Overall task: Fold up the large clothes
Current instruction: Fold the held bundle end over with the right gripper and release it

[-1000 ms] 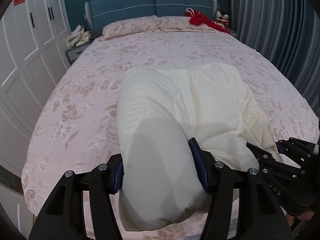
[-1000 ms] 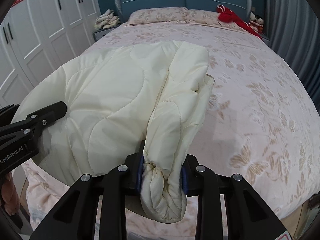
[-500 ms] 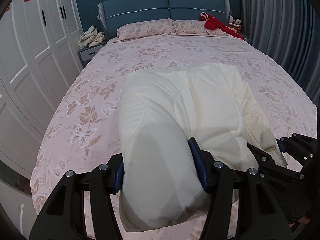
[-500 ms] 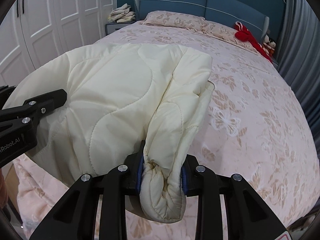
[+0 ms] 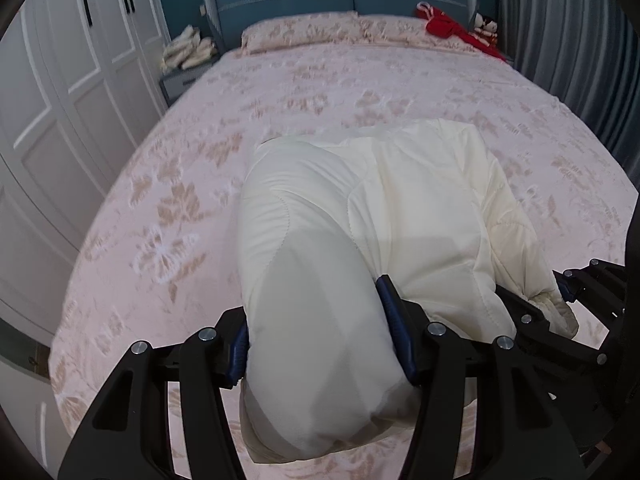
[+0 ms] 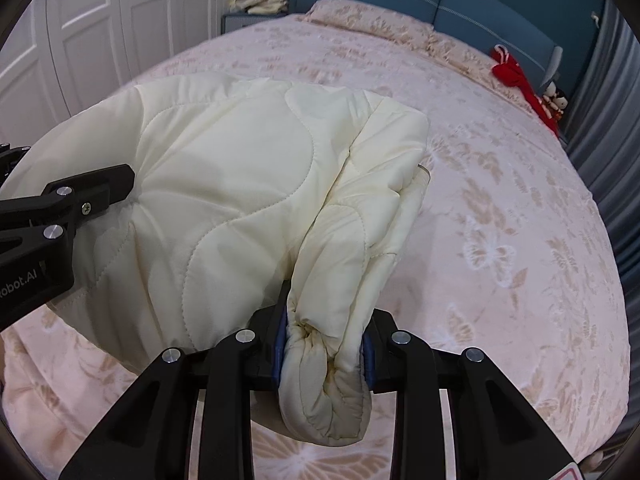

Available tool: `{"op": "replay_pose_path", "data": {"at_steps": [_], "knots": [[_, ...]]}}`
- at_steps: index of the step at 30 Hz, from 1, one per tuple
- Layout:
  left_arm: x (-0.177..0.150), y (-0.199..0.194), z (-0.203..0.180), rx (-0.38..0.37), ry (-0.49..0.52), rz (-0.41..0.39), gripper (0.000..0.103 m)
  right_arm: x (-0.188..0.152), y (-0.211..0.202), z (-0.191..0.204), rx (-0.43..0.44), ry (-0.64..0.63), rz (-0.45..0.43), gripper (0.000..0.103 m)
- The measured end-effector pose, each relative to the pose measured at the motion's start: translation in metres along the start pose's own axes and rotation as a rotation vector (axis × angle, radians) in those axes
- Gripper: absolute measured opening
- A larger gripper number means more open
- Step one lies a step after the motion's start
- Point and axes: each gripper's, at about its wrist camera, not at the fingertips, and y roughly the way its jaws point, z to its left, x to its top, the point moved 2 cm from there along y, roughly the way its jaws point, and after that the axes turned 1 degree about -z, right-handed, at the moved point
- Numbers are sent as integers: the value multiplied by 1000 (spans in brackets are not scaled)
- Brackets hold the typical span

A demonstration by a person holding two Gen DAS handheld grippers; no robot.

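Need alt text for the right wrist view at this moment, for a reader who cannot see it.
The right gripper is shut on a bunched end of a cream quilted jacket held over a pink floral bed. The left gripper holds the jacket's other side at the frame's left edge.

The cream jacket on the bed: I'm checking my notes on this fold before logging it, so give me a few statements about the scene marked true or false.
1. Both grippers are clamped on the cream quilted jacket. True: the left gripper holds a thick bundle and the right gripper holds a bunched cuff-like end.
2. The jacket lies on a bare wooden floor. False: it rests on a pink floral bedspread.
3. A red item sits near the headboard. True.
4. The wardrobe doors are black. False: they are white.
5. The right gripper is open and clear of the fabric. False: it is shut on the jacket.
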Motion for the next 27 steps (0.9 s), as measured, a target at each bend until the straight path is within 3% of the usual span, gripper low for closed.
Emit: {"op": "replay_pose_path", "data": {"at_steps": [10,16,20,25,26,27], "knots": [[-37,23,14,-18,-82,46,59,-17,25,14,24,-9,42,30],[-63,25,36,-64,-198,94,69,-34,29,-16,230,196,78,45],[-71,1,41,-23,-177,85,70,-44,5,-39,321,315,89,51],[-89,-35,44,46,-138,101,75,-49,-55,-46,239,241,2,52],[-95,-38,43,37,-144,119,75,-48,-63,-45,240,227,-8,49],[-99,-39,42,33,-146,137,75,-47,-69,-42,249,207,-9,35]]}}
